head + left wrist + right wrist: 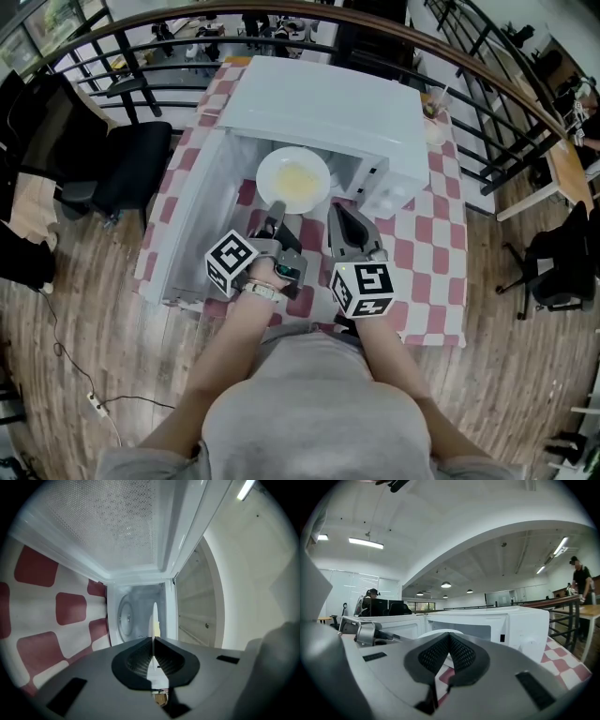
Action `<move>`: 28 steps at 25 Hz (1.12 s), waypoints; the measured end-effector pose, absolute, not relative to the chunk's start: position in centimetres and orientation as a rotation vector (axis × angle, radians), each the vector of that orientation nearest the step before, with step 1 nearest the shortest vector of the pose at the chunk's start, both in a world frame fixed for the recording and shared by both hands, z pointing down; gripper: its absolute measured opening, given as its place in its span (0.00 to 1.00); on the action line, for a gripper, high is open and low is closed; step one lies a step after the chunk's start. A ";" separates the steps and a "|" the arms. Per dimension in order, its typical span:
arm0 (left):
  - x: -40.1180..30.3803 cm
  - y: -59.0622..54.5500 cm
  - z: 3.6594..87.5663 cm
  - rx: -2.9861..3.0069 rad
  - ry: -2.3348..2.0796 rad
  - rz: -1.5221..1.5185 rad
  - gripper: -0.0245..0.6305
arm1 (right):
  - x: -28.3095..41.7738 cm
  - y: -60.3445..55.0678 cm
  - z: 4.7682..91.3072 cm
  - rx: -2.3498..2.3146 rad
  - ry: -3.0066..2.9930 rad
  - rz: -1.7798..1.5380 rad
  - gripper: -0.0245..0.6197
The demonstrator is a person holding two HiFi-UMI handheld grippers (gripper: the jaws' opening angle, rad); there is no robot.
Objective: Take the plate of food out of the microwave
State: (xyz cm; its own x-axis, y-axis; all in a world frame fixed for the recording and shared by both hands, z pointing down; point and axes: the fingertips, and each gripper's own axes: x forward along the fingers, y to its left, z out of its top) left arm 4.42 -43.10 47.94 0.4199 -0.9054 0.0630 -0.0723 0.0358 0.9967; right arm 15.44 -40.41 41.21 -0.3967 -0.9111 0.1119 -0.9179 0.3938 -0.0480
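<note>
Left gripper (277, 210) pinches the plate (293, 178) rim; right gripper (339, 214) pressed together, empty. Plate looks nearly clear of the microwave (328, 103), not yet set down.

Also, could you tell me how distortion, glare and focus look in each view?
Head view: strong fisheye, the railing bows into an arc; light is even. Left gripper view: the microwave door looks washed out, and the corners are black. Right gripper view: the ceiling light glares, and the right gripper close to the lens is soft.
</note>
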 end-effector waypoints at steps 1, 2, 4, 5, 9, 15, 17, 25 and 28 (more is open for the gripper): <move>4.5 -42.8 47.8 1.398 -0.950 -0.819 0.06 | 15.5 -40.3 41.1 1.697 -2.562 0.148 0.08; 4.5 -42.6 47.8 1.400 -0.953 -0.820 0.06 | 15.5 -40.2 41.0 1.706 -2.557 0.142 0.08; 4.6 -42.1 47.9 1.397 -0.957 -0.823 0.06 | 15.6 -40.0 40.9 1.718 -2.549 0.131 0.08; 4.5 -42.0 47.9 1.396 -0.959 -0.823 0.06 | 15.5 -39.9 40.9 1.718 -2.547 0.126 0.08; 4.5 -41.8 47.6 1.397 -0.956 -0.829 0.06 | 15.1 -39.6 40.9 1.700 -2.545 0.107 0.08; 4.5 -41.2 46.9 1.409 -0.941 -0.840 0.06 | 14.6 -38.6 41.0 1.697 -2.537 0.098 0.08; 4.6 -40.9 46.7 1.419 -0.933 -0.838 0.06 | 14.6 -38.4 41.1 1.710 -2.531 0.095 0.08; 5.0 -40.1 45.8 1.446 -0.901 -0.826 0.06 | 15.1 -37.2 40.9 1.772 -2.510 0.116 0.08; 5.4 -39.8 45.6 1.456 -0.889 -0.824 0.06 | 15.2 -36.8 40.9 1.779 -2.504 0.117 0.08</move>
